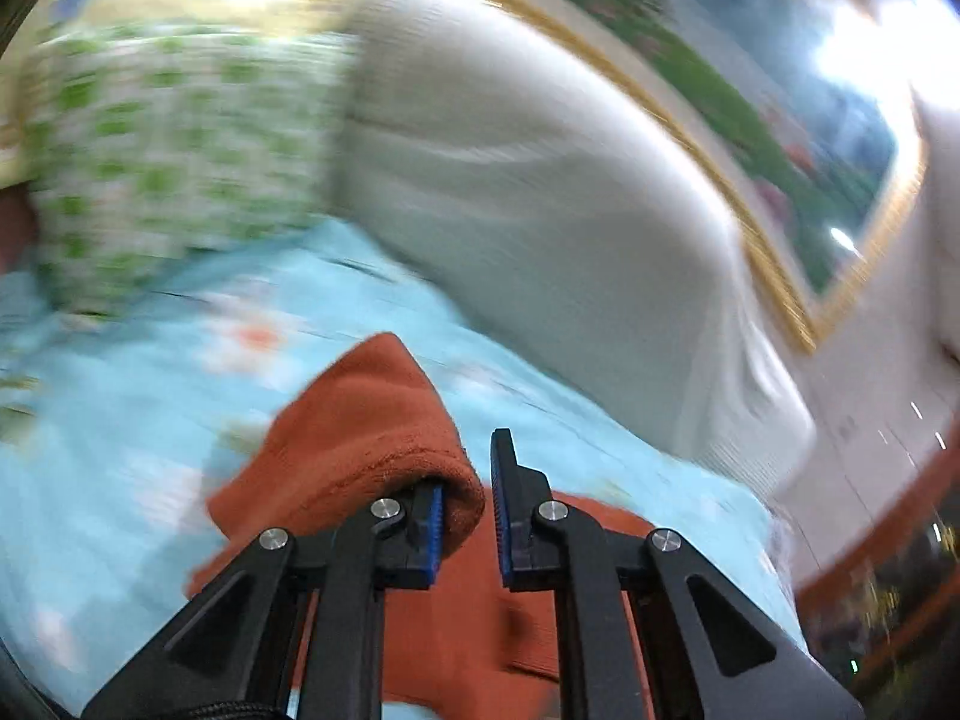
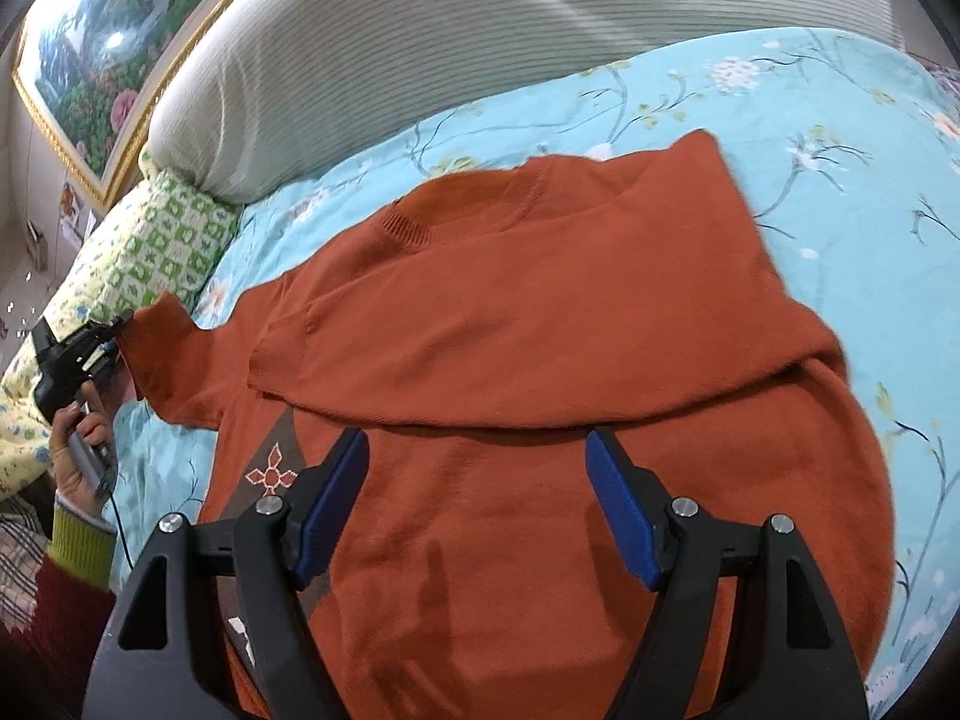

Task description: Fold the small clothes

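Pinching the sleeve cuff at the frame's left edge, left gripper clamps it, likely to fold it inward, over the orange sweater spread mid-frame on the bedsheet; right gripper hovers, fingers apart.

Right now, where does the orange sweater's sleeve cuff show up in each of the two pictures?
Left wrist view: the sleeve cuff sits bottom centre, draped over one finger of the left gripper.
Right wrist view: the sleeve cuff is at the far left edge, beside that gripper.
Shared landmark: the grey ribbed cushion.
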{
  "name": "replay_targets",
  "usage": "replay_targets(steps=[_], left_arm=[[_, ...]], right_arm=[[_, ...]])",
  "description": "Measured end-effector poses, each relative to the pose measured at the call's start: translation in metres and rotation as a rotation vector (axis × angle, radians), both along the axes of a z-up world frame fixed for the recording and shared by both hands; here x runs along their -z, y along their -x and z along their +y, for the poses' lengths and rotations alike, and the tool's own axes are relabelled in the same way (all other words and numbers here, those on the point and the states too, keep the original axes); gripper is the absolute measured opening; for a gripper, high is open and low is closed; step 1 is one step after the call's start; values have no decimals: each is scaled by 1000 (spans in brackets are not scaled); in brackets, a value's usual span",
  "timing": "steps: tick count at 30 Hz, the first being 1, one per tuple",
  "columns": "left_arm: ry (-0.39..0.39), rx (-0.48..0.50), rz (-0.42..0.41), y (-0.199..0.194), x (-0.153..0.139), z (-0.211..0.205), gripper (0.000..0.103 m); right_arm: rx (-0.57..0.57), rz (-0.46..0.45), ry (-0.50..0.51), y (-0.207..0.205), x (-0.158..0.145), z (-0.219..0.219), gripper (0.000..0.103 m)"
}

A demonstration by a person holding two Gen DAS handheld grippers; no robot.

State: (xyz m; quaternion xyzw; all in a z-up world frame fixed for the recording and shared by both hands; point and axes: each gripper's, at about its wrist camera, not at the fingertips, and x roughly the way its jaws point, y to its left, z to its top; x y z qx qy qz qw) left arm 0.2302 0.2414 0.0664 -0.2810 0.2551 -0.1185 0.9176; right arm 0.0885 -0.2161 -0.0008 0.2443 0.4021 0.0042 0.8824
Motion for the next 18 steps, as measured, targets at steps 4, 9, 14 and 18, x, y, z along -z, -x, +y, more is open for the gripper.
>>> replay_targets(steps=[4, 9, 14, 18], left_arm=[[-4, 199, 0, -7, 5, -100, 10], [-42, 376, 86, -20, 47, -212, 11], [-136, 472, 190, -31, 92, -284, 28], [-219, 496, 248, -18, 118, -311, 54]], right_arm=[[41, -12, -12, 13, -2, -17, 75], [94, -29, -27, 31, -3, -39, 75], [132, -27, -46, 43, 1, -57, 75], [150, -32, -64, 47, 2, -64, 75]])
